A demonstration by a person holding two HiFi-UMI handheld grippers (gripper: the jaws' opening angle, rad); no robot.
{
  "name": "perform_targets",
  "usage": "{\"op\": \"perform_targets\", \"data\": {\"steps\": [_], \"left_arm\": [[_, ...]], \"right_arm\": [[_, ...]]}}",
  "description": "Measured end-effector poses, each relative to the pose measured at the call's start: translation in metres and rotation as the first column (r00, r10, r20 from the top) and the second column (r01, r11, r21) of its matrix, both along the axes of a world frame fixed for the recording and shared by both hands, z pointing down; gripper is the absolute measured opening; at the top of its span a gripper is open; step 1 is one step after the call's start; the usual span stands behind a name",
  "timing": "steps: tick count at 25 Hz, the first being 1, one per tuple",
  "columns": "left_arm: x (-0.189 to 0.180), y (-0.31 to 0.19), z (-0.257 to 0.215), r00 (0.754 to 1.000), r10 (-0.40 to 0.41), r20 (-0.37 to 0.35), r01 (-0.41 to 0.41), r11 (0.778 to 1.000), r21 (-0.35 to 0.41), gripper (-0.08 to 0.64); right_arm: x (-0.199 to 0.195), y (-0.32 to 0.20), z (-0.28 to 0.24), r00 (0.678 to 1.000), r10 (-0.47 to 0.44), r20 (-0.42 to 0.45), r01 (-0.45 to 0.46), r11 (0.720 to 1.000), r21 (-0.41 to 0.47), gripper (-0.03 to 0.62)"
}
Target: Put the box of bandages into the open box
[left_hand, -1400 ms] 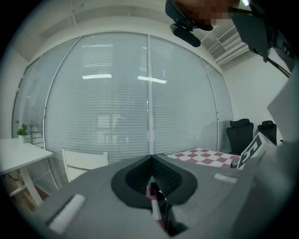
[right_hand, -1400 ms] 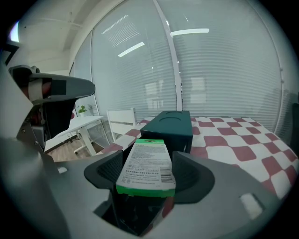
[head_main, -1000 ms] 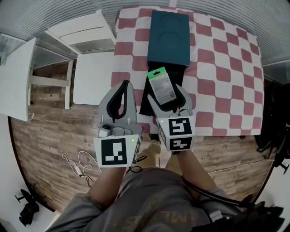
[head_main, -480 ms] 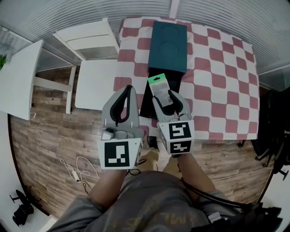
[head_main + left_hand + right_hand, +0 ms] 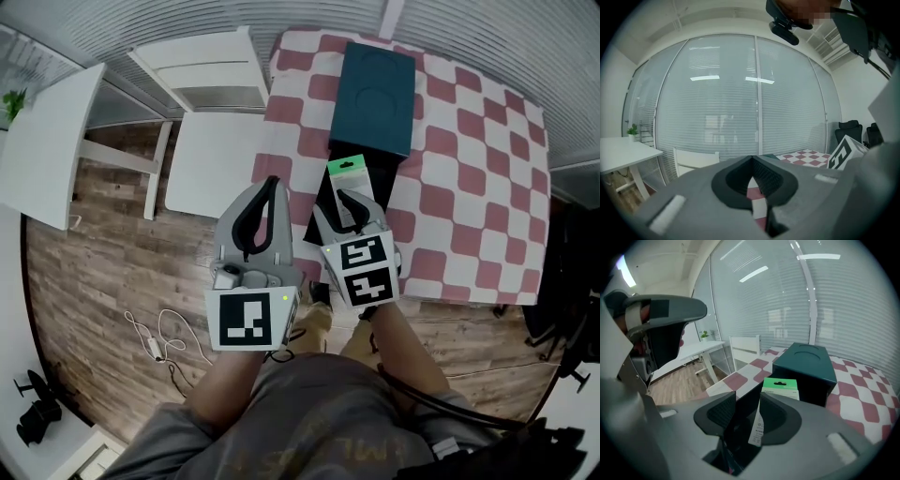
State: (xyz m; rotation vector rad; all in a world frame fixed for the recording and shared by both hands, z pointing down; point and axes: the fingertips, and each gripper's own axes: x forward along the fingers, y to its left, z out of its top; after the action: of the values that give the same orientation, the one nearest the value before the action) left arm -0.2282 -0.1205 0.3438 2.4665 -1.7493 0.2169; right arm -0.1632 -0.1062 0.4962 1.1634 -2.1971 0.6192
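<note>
Blinds (image 5: 754, 93) cover a whole glass wall at the back, with wood-plank floor (image 5: 112, 272) underneath. Biggest piece of furniture is the table (image 5: 469, 187) with a red-and-white checkered cloth. A white desk (image 5: 42, 141) stands off to the left and a white chair (image 5: 211, 141) sits right beside the table.

On the cloth is the open box (image 5: 377, 94). It's dark teal on top, with a black part stretching from it towards the person. Can't make out anything inside it, it's just dark in there.

The person's left gripper (image 5: 269, 185) hangs over the table's near left edge, jaw tips pressed together with nothing between them.

The right gripper (image 5: 349, 202) is tipped downward over the black part of the box. Its jaws have just been closing and now clamp the box of bandages (image 5: 345, 169) from both sides.

That one's a slim flat pack with a bright green top that has a hang hole in it, and a white printed label down one side (image 5: 779, 386). It sticks out past the jaws with its green end pointing at the teal part, just short of it.

Smallest thing around is a thin white cable (image 5: 155, 337) lying loose on the floor.
</note>
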Motion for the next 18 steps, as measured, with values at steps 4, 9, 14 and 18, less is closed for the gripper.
{"op": "perform_targets", "data": {"steps": [4,9,14,18], "left_arm": [[-0.006,-0.005,0.000,1.000,-0.019,-0.006,0.019,1.000,-0.006,0.000],[-0.012,-0.006,0.002,0.999,-0.039,-0.002,0.039,0.999,-0.009,0.000],[-0.016,-0.004,0.000,0.999,-0.049,-0.008,0.049,0.999,-0.005,0.000],[-0.024,-0.002,-0.001,0.998,-0.066,-0.005,0.066,0.998,-0.005,0.000]], "right_arm": [[0.000,-0.008,0.007,0.999,-0.011,-0.030,0.009,0.999,-0.049,0.207],[-0.004,-0.015,0.013,0.999,-0.035,-0.040,0.032,0.997,-0.071,0.227],[-0.003,-0.028,0.020,0.998,-0.039,-0.043,0.035,0.996,-0.084,0.257],[0.002,-0.035,0.008,1.000,-0.003,0.001,0.003,0.999,-0.038,0.247]]}}
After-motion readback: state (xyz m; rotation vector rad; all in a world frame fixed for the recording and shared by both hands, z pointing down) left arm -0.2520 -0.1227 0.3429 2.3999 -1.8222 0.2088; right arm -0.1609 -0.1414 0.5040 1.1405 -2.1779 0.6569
